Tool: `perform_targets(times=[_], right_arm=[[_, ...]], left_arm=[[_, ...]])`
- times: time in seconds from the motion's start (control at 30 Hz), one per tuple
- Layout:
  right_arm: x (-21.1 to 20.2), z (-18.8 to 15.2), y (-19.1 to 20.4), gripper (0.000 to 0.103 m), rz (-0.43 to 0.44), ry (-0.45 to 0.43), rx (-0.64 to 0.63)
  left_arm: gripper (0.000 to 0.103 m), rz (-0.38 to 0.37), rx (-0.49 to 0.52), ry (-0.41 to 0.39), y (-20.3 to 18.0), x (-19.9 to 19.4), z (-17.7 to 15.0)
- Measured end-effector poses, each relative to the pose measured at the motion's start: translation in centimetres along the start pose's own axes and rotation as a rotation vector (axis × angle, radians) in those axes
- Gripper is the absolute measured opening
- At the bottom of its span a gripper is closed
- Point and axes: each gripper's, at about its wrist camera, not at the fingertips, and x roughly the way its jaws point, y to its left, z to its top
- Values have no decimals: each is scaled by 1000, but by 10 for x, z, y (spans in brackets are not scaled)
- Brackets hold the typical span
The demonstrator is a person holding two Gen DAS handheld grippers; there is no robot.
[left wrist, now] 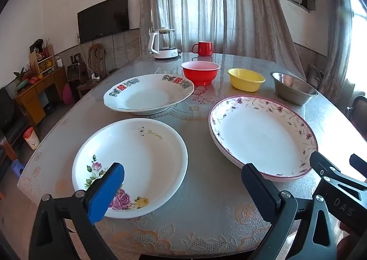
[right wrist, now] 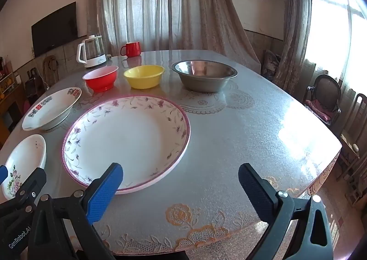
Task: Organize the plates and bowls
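On the desk (right wrist: 229, 136), covered by a patterned sheet, three plates and three bowls lie apart from one another. Nearest the left tongs (left wrist: 183, 189) is the rose plate (left wrist: 146, 152), white with pink roses on its near rim. Behind it stands the deep plate with red characters (left wrist: 149, 92). To the right lies the large plate with a purple floral rim (right wrist: 128, 138), just ahead of the right tongs (right wrist: 181, 189).

Along the far side, three bowls stand in a row, left to right: red bowl (right wrist: 101, 77), yellow bowl (right wrist: 144, 76), steel bowl (right wrist: 204, 74). All are upright and appear empty. Behind them, near the far edge, stand a white kettle (right wrist: 91, 52) and a red mug (right wrist: 132, 49).

Both tongs are held above the near edge of the desk, angled downward. The jaws of each stand wide apart and grip nothing. The blue pad of the left tongs overlaps the rose plate in the left wrist view; contact cannot be determined. The right tongs also appear at the lower right of that view.
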Motion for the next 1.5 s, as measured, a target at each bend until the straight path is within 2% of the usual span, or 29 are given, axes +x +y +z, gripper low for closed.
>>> perform_targets(times=[1.5], right_arm=[[8, 4, 5, 103, 29, -7, -11]], left_arm=[[103, 24, 21, 34, -1, 7, 3]])
